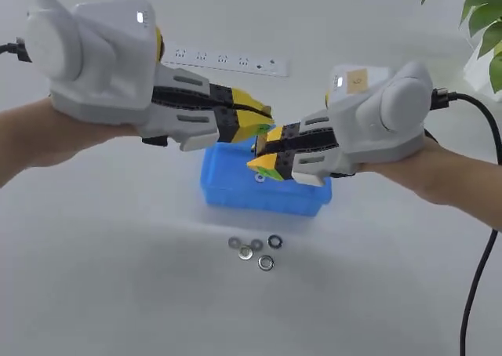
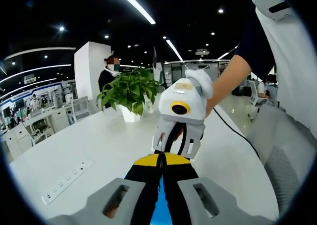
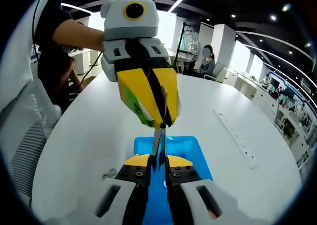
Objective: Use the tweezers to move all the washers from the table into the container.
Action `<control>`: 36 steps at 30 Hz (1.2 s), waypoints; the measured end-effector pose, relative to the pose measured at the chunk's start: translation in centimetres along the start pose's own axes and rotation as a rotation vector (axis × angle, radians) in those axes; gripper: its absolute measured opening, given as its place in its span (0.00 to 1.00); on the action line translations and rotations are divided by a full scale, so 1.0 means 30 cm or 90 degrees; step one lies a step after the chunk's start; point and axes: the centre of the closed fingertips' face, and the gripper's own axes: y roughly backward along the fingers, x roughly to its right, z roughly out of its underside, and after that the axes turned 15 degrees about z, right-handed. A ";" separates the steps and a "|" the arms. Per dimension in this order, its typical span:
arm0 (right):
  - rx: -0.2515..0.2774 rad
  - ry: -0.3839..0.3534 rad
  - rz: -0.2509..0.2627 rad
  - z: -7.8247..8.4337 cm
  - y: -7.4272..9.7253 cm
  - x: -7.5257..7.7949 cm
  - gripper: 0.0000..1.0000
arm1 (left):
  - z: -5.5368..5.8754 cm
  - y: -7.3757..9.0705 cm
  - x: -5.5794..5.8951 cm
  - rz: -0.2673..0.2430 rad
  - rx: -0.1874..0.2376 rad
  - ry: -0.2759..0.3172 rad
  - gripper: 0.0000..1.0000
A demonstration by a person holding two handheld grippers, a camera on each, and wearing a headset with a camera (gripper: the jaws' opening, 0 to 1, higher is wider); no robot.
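Left to right across the head view. At the left, a hand [image 1: 39, 136] holds the left gripper [image 1: 265, 121] above the white table [image 1: 94, 277], its yellow-tipped jaws pointing right. In the right gripper view these jaws are clenched on the upper end of the tweezers [image 3: 158, 141], a slim metal pair hanging from their tips. Beyond the left gripper, a white power strip [image 1: 227, 60] lies along the table's far edge.

At centre, the blue container [image 1: 235, 193] sits on the table directly under both sets of jaws, which cover much of its opening. A small ring shape shows inside it, but it is too small to say whether it is a washer. The washers [image 1: 256, 250], a loose cluster of five, lie on the bare table just in front of the container, toward the near edge, with nothing covering them.

At the right, the right gripper [image 1: 256, 162] points left, its tips just below those of the left gripper. Its jaws are closed on the lower part of the same tweezers, so both grippers grasp the tool over the container. A black cable [image 1: 478, 277] runs from this gripper down the right side. A potted plant [image 1: 478, 11] stands at the far right corner. In both gripper views, people appear in the office beyond the table.
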 end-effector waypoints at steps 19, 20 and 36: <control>0.041 -0.048 0.042 -0.052 0.107 -0.044 0.37 | -0.085 0.031 0.033 -0.036 -0.015 -0.036 0.05; 0.041 -0.052 0.041 -0.054 0.117 -0.053 0.41 | -0.089 0.031 0.042 -0.036 -0.016 -0.038 0.05; 0.035 -0.089 0.075 0.051 0.289 -0.170 0.68 | -0.036 0.021 0.171 -0.035 -0.013 -0.015 0.05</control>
